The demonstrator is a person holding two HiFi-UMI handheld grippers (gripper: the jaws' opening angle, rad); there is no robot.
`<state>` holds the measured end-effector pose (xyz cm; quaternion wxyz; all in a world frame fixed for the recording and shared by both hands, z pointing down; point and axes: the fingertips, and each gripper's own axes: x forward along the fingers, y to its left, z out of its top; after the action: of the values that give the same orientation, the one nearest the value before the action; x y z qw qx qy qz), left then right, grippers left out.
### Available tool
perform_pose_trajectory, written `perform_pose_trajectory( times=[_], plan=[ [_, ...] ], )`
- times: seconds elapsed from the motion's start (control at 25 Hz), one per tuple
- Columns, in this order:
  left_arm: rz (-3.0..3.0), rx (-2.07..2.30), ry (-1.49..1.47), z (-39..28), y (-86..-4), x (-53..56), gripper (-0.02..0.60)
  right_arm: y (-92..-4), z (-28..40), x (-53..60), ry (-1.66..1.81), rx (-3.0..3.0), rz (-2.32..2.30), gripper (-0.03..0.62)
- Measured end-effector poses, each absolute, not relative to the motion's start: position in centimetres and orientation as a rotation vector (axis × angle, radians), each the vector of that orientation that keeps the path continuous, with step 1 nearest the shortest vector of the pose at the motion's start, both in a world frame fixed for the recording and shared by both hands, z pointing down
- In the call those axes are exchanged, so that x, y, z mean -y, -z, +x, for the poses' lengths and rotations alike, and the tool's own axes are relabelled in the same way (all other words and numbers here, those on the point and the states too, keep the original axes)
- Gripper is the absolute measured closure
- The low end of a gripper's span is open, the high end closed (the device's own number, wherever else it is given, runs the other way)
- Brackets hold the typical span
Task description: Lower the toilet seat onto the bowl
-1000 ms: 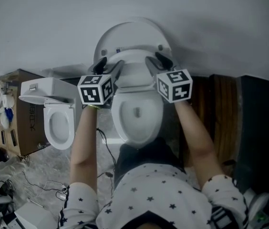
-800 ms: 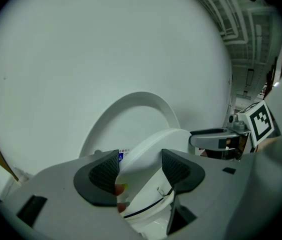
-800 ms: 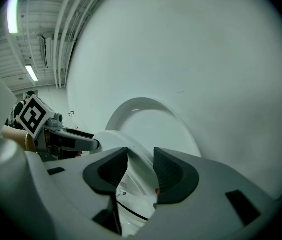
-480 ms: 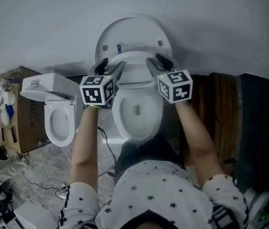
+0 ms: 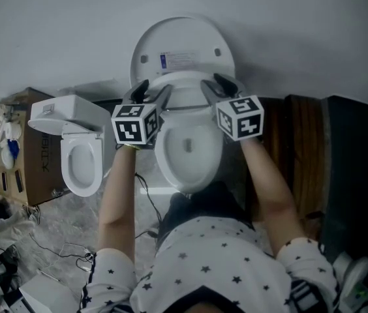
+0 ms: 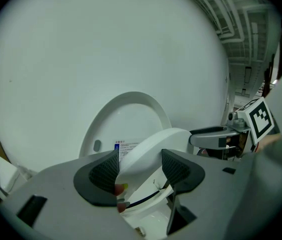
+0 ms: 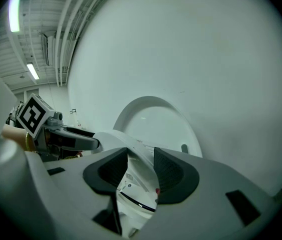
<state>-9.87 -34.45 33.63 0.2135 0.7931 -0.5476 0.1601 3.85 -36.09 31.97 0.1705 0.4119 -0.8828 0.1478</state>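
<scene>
toilet seat (image 5: 184,85) tilts midway between the upright lid (image 5: 183,47) at 12 o'clock and the bowl (image 5: 189,155) — left gripper (image 5: 150,91) clamps its 9 o'clock rim, right gripper (image 5: 218,87) its 3 o'clock rim.

Floor (image 5: 44,222): grey, marbled, seen mostly at lower left. Main toilet (image 5: 187,155) stands on it mid-frame, back to the wall. Second toilet (image 5: 81,191) sits just left of it, also backed toward the wall. Cardboard box (image 5: 37,175) is right beside the second toilet, at the left edge. Loose cables (image 5: 52,246) lie across the lower-left floor. Wooden panel (image 5: 301,152) is right of the main toilet; can't tell if it lies flat.
</scene>
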Motion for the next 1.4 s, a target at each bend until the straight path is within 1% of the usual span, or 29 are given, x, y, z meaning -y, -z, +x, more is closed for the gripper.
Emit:
perform_pose_trajectory(
  times=[1.4],
  plan=[
    [2.239,1.494,-0.506,-8.4,-34.8,26.4,0.308,-33.1,5.2,27.7,-0.41,2.445,1.228,0.422]
  ],
)
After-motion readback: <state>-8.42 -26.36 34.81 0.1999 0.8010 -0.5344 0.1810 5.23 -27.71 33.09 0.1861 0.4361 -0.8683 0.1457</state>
